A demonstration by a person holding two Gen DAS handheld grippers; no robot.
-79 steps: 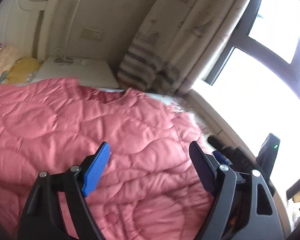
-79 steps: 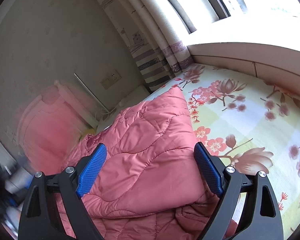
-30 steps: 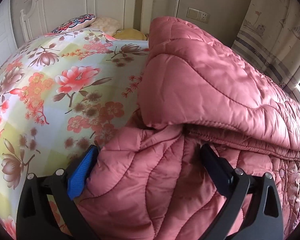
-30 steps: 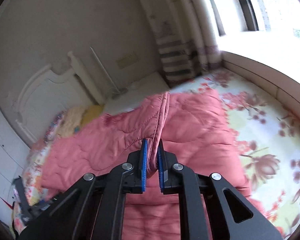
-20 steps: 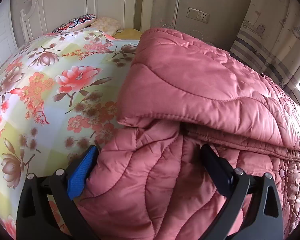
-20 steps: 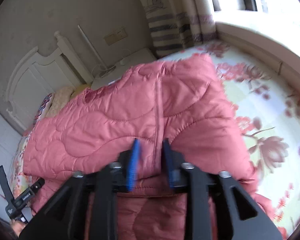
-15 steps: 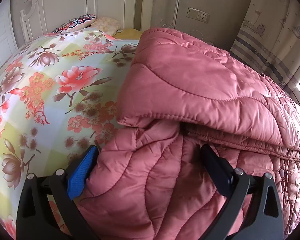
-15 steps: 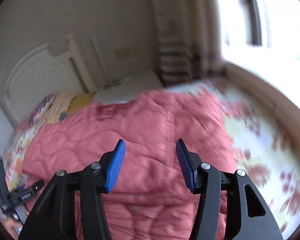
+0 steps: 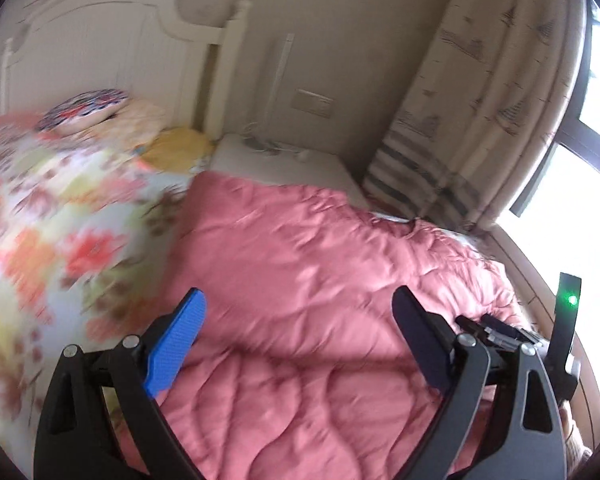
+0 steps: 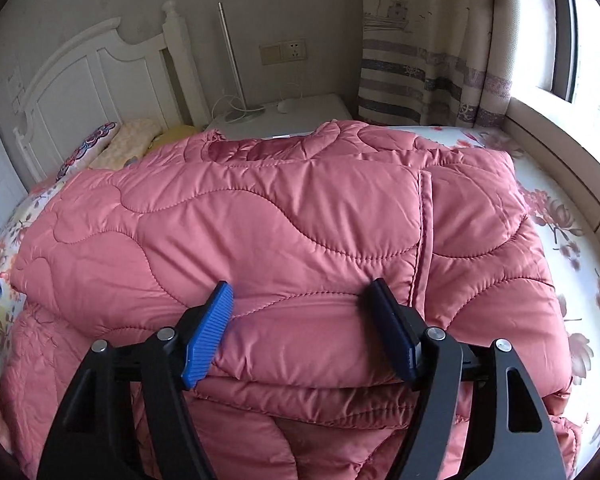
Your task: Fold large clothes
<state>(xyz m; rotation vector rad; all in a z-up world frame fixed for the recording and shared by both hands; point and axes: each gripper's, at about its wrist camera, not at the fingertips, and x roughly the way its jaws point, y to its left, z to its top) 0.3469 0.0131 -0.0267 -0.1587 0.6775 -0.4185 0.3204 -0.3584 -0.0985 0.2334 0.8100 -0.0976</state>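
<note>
A large pink quilted coat (image 10: 284,224) lies on the floral bed sheet (image 10: 572,248), with one part folded over the rest. The same coat (image 9: 320,280) fills the left wrist view, which is blurred. My right gripper (image 10: 304,328) is open, its jaws spread over the near edge of the folded layer, holding nothing. My left gripper (image 9: 296,332) is open and empty above the coat. The other gripper's black body with a green light (image 9: 568,320) shows at the right edge of the left wrist view.
A white headboard (image 10: 80,80) and pillows (image 10: 112,144) stand at the back left. A white bedside table (image 10: 300,112) with cables sits behind the coat. A striped curtain (image 10: 432,60) and window ledge (image 10: 560,152) run along the right.
My right gripper let go of the coat's edge, opened and drew back to the near edge of the fold. My left gripper lifted and swung right; its view is motion-blurred.
</note>
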